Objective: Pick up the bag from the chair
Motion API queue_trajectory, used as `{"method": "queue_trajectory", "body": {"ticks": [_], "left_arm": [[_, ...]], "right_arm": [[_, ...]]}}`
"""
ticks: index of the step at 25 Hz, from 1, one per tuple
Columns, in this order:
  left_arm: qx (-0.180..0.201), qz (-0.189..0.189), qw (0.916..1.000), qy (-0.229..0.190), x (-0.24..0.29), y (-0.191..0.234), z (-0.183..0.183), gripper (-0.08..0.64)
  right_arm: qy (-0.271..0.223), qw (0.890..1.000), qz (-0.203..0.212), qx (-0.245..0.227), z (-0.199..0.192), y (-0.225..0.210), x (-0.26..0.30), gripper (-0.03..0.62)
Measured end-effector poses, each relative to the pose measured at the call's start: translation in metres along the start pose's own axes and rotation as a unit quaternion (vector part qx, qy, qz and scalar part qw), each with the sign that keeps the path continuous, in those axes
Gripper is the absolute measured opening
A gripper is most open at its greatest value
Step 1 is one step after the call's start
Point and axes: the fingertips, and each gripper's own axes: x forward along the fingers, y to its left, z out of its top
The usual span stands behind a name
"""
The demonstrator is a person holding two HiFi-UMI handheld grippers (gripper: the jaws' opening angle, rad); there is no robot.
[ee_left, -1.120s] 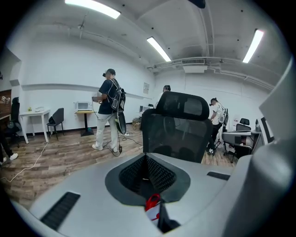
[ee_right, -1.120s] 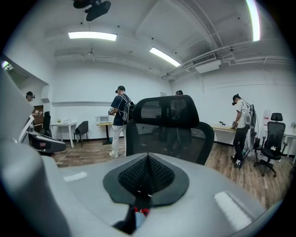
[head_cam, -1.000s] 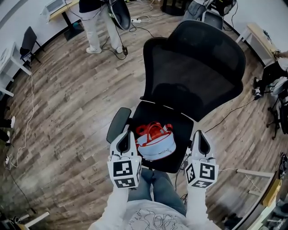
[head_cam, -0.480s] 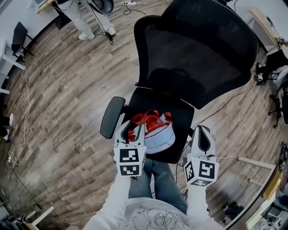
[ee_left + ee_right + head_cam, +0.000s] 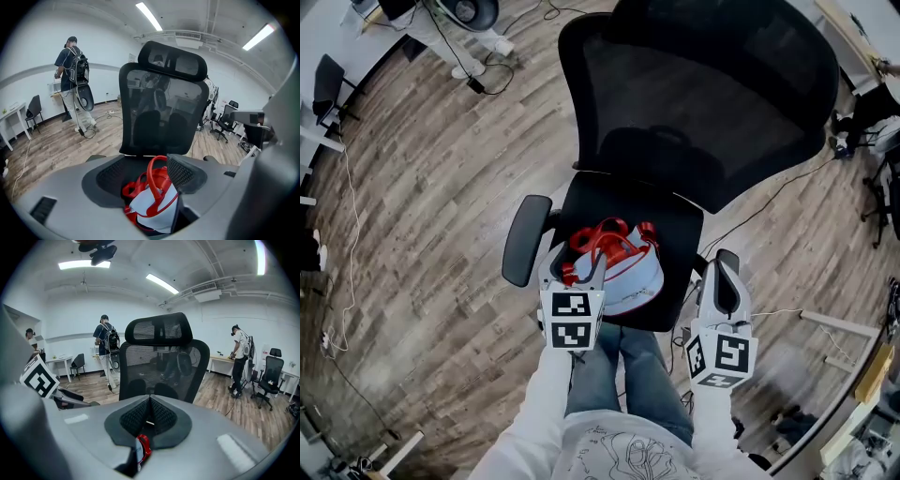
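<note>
- Over the near edge of the chair, the left tongs stand apart, with the red handle of the bag between them.
- Right tongs are together, empty, beside the seat.
- Bag rests on the seat.

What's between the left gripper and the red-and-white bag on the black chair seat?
Nothing visible. The left gripper has its jaws apart at the red-and-white fabric bag, whose red handle loop shows in the gap. The black armrest lies off to the left.
</note>
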Motion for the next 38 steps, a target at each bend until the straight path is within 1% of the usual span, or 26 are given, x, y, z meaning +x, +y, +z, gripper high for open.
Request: {"method": "queue_trajectory", "body": {"ticks": [6,14,18,19,21,24,25,29,35,38], "left_arm": [[0.009,-0.002,0.9996,0.028,0.029,0.0,-0.016,0.265],[0.042,-0.019,0.9963,0.073,0.065,-0.002,-0.036,0.264],[0.051,-0.03,0.9948,0.083,0.076,-0.005,-0.038,0.261],[0.053,-0.031,0.9944,0.086,0.078,-0.005,-0.038,0.243],[0.063,-0.028,0.9934,0.092,0.082,-0.005,-0.037,0.137],[0.085,-0.026,0.9911,0.1,0.087,-0.007,-0.038,0.058],[0.091,-0.025,0.9904,0.1,0.087,-0.008,-0.038,0.04],[0.117,-0.014,0.9887,0.093,0.085,-0.009,-0.036,0.035],[0.131,-0.006,0.9889,0.069,0.071,-0.015,-0.026,0.032],[0.145,0.002,0.9882,0.049,0.061,-0.023,-0.02,0.032]], "right_arm": [[0.012,1.0,-0.006,0.002,-0.014,-0.002,-0.004,0.009],[0.026,1.0,-0.012,0.004,-0.029,-0.006,-0.007,0.011],[0.033,0.999,-0.015,0.006,-0.034,-0.009,-0.008,0.009],[0.035,0.999,-0.016,0.008,-0.036,-0.01,-0.008,0.009],[0.039,0.999,-0.017,0.009,-0.038,-0.011,-0.008,0.011],[0.042,0.999,-0.019,0.009,-0.04,-0.012,-0.008,0.009],[0.043,0.999,-0.019,0.009,-0.041,-0.013,-0.008,0.009],[0.047,0.999,-0.022,0.012,-0.044,-0.017,-0.008,0.011],[0.042,0.999,-0.021,0.017,-0.04,-0.018,-0.005,0.009],[0.038,0.999,-0.022,0.023,-0.037,-0.021,-0.005,0.011]]}}
